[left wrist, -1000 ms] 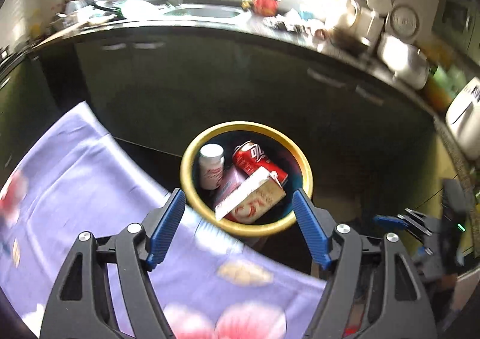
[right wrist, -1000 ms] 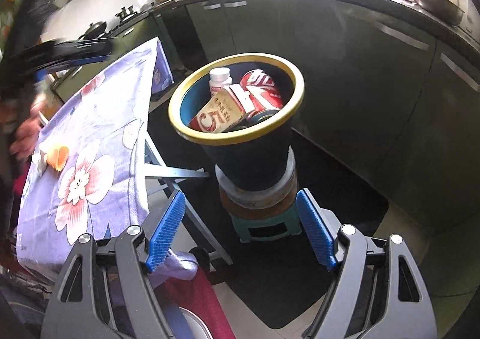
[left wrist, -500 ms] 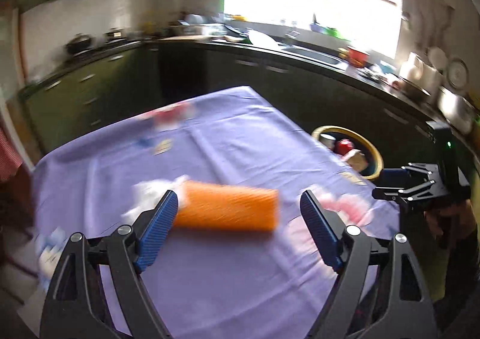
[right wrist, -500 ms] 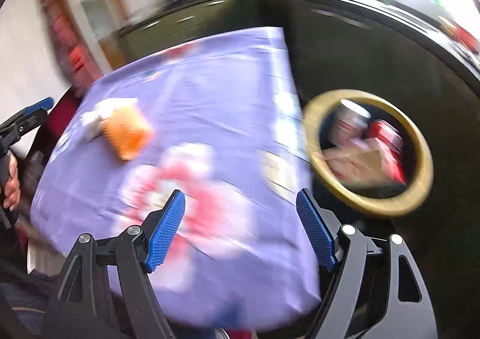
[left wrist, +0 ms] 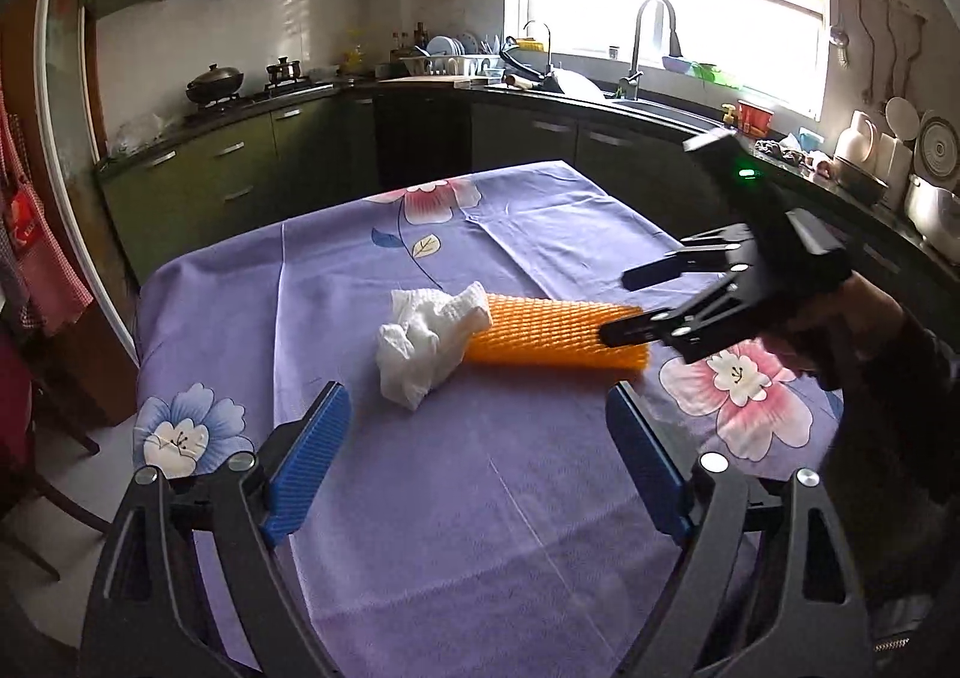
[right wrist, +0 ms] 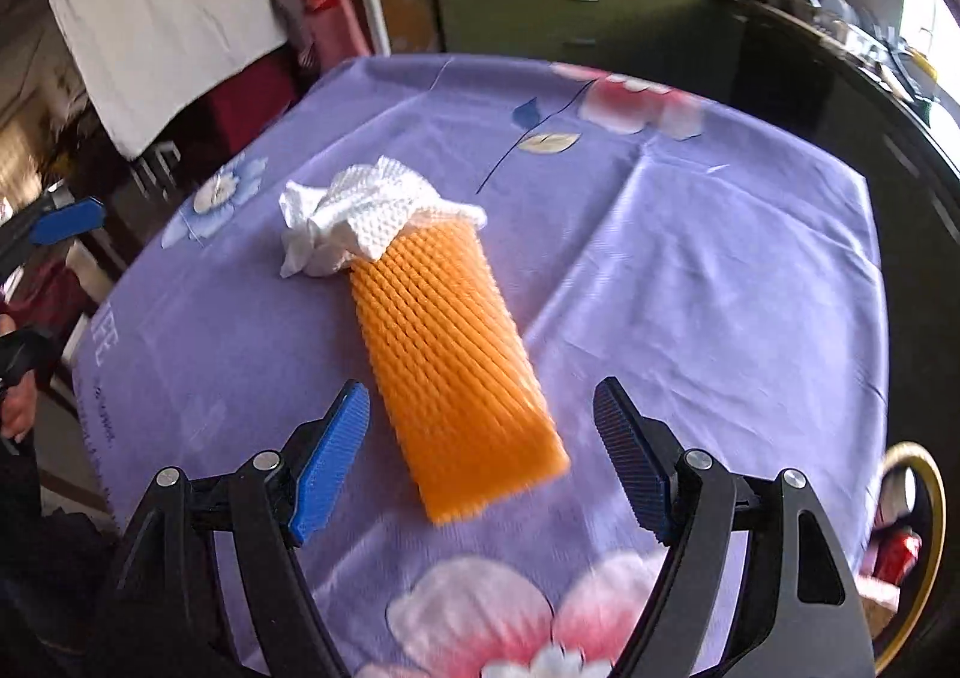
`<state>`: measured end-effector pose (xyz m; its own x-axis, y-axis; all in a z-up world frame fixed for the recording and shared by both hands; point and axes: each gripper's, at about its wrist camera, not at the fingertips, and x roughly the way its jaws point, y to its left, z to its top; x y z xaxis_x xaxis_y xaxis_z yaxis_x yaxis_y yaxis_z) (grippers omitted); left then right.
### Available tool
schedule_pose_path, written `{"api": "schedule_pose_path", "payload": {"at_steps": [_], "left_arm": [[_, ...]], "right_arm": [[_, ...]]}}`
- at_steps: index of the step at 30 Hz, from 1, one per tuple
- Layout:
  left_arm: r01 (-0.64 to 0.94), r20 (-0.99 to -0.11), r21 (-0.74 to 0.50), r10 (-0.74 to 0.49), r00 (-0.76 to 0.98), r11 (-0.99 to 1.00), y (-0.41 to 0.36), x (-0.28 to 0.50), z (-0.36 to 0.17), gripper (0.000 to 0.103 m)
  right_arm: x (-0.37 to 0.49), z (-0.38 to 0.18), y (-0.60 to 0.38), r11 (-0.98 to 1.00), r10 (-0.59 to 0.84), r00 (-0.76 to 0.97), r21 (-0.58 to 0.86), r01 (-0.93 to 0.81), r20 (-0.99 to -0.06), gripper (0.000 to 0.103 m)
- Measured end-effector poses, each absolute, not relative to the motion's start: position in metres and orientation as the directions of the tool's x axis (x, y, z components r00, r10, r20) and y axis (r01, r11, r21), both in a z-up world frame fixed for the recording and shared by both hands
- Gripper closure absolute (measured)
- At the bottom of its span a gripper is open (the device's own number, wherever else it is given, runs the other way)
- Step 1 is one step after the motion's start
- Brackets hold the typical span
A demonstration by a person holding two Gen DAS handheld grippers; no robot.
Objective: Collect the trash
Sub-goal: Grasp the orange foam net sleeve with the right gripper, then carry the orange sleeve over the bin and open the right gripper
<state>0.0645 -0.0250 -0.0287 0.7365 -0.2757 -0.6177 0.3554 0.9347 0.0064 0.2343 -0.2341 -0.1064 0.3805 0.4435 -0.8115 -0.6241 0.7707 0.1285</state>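
Note:
An orange foam net sleeve lies on the purple flowered tablecloth. A crumpled white paper towel lies against its end. My left gripper is open and empty, hovering just short of both. My right gripper is open, its jaws on either side of the sleeve's near end; it also shows in the left wrist view. The yellow-rimmed trash bin, with a red can inside, sits beyond the table's right edge.
Dark green kitchen cabinets and a counter with a sink and faucet stand behind the table. A white sheet hangs at the left in the right wrist view. The table drops off at its edges.
Both grippers swung from over the trash bin back to the table. The right gripper has come close to the orange sleeve's end; the left now faces the towel and sleeve.

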Motion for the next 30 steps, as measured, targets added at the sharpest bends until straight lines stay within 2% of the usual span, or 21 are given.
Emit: {"api": "schedule_pose_path", "payload": {"at_steps": [8, 11, 16, 18, 20, 24, 30], "left_arm": [[0.369, -0.629, -0.037, -0.309, 0.713, 0.929, -0.025, 0.072, -0.037, 0.021], [0.370, -0.635, -0.039, -0.309, 0.708, 0.928, -0.026, 0.073, -0.040, 0.021], [0.374, -0.639, -0.053, -0.319, 0.700, 0.926, -0.025, 0.074, -0.040, 0.021], [0.373, -0.637, -0.052, -0.319, 0.702, 0.926, -0.026, 0.073, -0.040, 0.021], [0.375, -0.634, -0.049, -0.319, 0.705, 0.926, -0.027, 0.072, -0.039, 0.021], [0.379, -0.633, -0.041, -0.318, 0.706, 0.924, -0.030, 0.068, -0.038, 0.021], [0.384, -0.630, -0.034, -0.318, 0.709, 0.923, -0.033, 0.063, -0.036, 0.021]], "right_arm": [[0.243, -0.120, -0.214, 0.745, 0.421, 0.342, 0.105, -0.658, -0.840, 0.027], [0.238, -0.123, -0.211, 0.742, 0.401, 0.336, 0.087, -0.664, -0.852, 0.044], [0.231, -0.118, -0.218, 0.749, 0.409, 0.340, 0.099, -0.655, -0.847, 0.059], [0.229, -0.114, -0.223, 0.755, 0.422, 0.339, 0.118, -0.645, -0.841, 0.068], [0.227, -0.110, -0.227, 0.759, 0.432, 0.341, 0.132, -0.638, -0.835, 0.081], [0.217, -0.105, -0.238, 0.769, 0.442, 0.334, 0.160, -0.619, -0.832, 0.088], [0.191, -0.094, -0.264, 0.792, 0.467, 0.354, 0.205, -0.575, -0.810, 0.089]]}}
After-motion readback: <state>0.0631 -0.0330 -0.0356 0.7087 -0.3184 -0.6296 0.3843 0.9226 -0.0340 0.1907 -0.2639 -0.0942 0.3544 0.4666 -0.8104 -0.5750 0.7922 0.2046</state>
